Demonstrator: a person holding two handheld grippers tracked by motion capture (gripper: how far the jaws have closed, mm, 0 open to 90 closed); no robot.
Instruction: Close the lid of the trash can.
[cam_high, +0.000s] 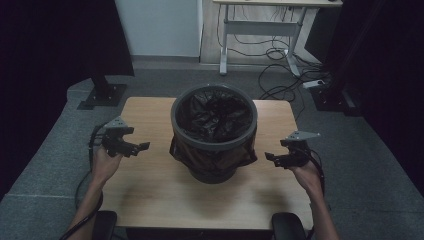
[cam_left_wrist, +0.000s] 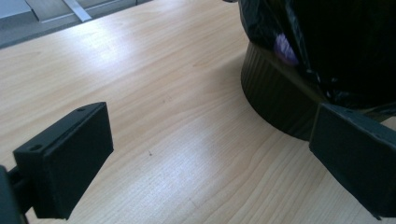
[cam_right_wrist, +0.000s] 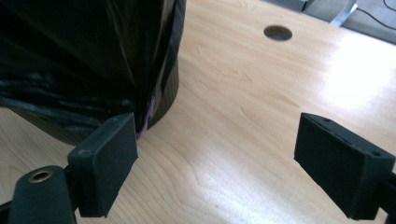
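bin (cam_high: 214, 131) w/ black bag (cam_high: 215, 114) ctr frame on table (cam_high: 150, 200) | L gripper (cam_high: 134, 147) left of bin; jaws wide, empty | R gripper (cam_high: 276, 157) right of bin; jaws wide, empty

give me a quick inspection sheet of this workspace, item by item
surface: light wooden table, bare around the bin; a round hole in the top shows in the right gripper view
job's things: dark bin standing upright mid-table, lined with a black bag whose edge is folded over the rim and hangs down the outside
clutter: nothing seen
grippers: left gripper and right gripper flank the bin, both open, nothing between the jaws, neither touching bin or bag
cables: a cable trails from each gripper along the forearm; loose cables on the floor behind
surroundings: grey carpet, a desk frame at the back, dark curtains either side
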